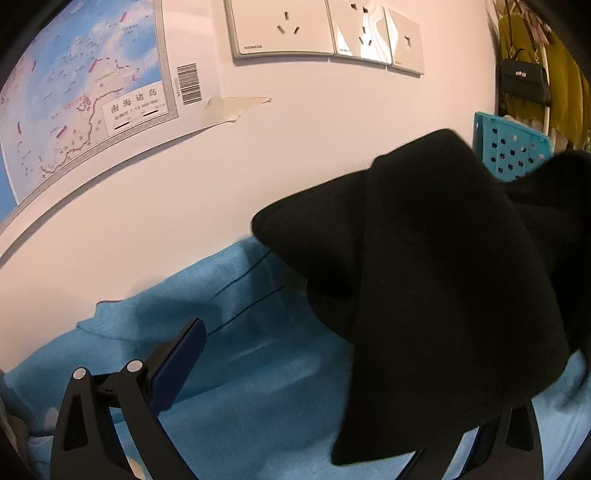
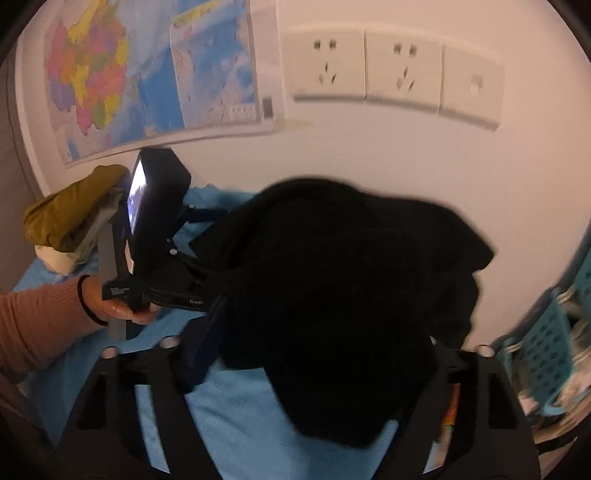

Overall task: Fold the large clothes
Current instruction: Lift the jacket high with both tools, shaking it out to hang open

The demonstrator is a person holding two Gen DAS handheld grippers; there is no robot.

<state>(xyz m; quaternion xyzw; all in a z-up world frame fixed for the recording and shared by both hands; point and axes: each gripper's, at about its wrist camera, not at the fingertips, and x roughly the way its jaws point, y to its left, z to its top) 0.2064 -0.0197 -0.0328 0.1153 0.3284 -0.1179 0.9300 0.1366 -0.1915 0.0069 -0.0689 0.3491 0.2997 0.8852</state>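
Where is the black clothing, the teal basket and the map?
black clothing (image 2: 332, 288): right wrist view, middle of the bunched fabric.
teal basket (image 1: 509, 147): left wrist view, its holed side wall.
map (image 2: 110, 74): right wrist view, the coloured land area.

The black garment (image 2: 332, 295) is a thick, matt cloth, soft and a little fuzzy, with no shine. Under it lies a light blue sheet (image 1: 258, 398) of smooth woven cloth with fine dark lines. The left hand-held gripper (image 1: 295, 369) is of matt black plastic with 2 small bright metal pins; its finger (image 1: 177, 365) has a dark blue pad, smooth. The map (image 1: 74, 92) on the wall is glossy printed paper, held by pale paper tape (image 1: 236, 107). The 3 wall plates (image 1: 325, 29) are shiny hard plastic. The wall (image 1: 258, 166) is smooth and matt. The turquoise basket (image 1: 509, 151) is perforated plastic. The olive bundle (image 2: 74, 210) is smooth cloth, and the sleeve (image 2: 33, 317) is a ribbed knit.
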